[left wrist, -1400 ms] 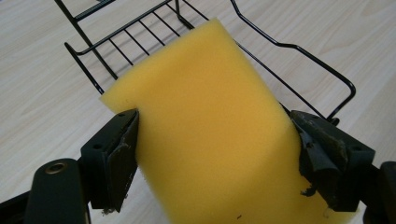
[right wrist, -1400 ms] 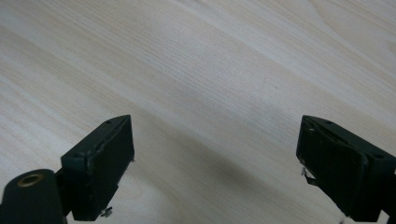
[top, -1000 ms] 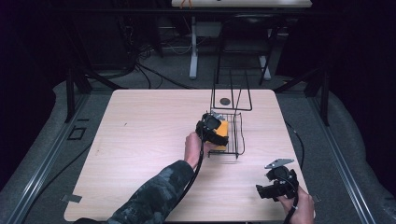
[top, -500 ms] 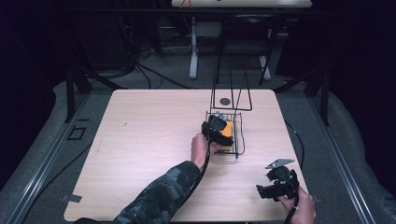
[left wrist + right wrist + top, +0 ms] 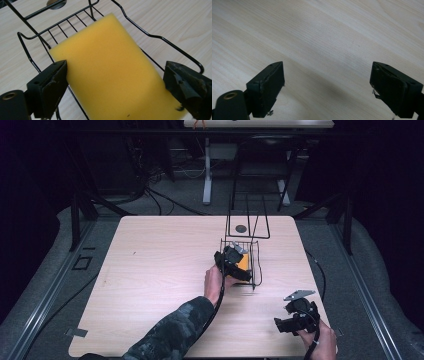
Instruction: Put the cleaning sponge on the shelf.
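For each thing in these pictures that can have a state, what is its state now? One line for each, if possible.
Left gripper: jaws wide apart, one each side of the sponge; whether they press it, I cannot tell.
Right gripper: open, nothing between the jaws, over bare table.
Sponge: lying tilted in the basket, not squeezed out of shape.
Basket: upright on the table, holding the sponge.

A dark round disc (image 5: 241, 228) lies on the wooden table (image 5: 160, 265).
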### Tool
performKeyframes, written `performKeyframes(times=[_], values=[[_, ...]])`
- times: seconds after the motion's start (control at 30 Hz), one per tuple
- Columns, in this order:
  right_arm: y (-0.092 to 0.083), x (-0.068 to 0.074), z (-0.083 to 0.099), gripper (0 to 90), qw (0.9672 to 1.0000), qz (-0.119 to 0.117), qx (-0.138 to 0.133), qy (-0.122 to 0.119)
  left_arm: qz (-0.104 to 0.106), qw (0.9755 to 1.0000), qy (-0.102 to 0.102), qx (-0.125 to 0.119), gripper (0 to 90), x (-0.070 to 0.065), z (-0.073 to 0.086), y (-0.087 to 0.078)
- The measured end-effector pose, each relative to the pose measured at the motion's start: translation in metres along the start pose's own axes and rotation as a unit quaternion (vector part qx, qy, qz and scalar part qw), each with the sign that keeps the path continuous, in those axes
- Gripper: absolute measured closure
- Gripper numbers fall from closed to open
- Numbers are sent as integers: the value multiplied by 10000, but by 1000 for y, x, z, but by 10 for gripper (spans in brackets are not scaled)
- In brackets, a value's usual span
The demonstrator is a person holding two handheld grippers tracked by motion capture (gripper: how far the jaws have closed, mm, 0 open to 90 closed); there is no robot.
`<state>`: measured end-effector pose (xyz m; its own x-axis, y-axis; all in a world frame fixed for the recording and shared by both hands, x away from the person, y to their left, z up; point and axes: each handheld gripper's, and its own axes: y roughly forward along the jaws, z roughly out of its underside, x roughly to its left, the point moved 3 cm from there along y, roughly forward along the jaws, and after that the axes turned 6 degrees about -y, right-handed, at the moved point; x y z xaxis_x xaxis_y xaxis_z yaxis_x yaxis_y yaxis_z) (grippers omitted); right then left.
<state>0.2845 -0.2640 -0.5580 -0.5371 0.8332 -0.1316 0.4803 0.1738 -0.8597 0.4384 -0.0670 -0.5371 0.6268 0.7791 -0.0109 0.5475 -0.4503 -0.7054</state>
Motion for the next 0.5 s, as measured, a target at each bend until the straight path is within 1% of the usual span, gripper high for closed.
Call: performKeyframes(times=[0.03, 0.13, 0.2, 0.23, 0.27, 0.33, 0.37, 0.4, 0.43, 0.47, 0.5], values=[[0, 0, 0, 119, 10000, -6, -2, -3, 0, 10000, 0, 0, 55, 0, 0, 0], [-1, -1, 0, 120, 10000, 22, -15, 10, 177, 9998, 55, 27, 29, -1, 4, -10], [-2, -1, 0, 120, 10000, 9, -14, 37, 193, 9998, 82, 41, 27, -1, 5, -12], [-2, -2, 0, 121, 10000, 10, -23, 56, 268, 9995, 162, 52, 23, -3, 8, -19], [-2, -2, 0, 121, 10000, 10, -23, 56, 268, 9995, 162, 52, 21, -3, 8, -19], [-2, -2, 1, 121, 10000, 24, -41, 81, 323, 9992, 216, 40, 9, -3, 10, -26], [-2, -2, 1, 121, 10000, 15, -38, 87, 356, 9988, 336, 43, 3, -2, 11, -34], [-2, -2, 1, 121, 10000, 15, -38, 87, 356, 9988, 336, 43, 3, -2, 11, -34], [-2, -2, 1, 121, 10000, 34, -34, 60, 390, 9985, 381, -13, 2, 1, 11, -42], [-2, -2, 1, 121, 10000, 34, -34, 60, 390, 9985, 381, -13, 2, 1, 11, -42], [-2, -2, 0, 121, 10000, 35, -16, 48, 395, 9985, 385, -51, 2, 3, 11, -47]])
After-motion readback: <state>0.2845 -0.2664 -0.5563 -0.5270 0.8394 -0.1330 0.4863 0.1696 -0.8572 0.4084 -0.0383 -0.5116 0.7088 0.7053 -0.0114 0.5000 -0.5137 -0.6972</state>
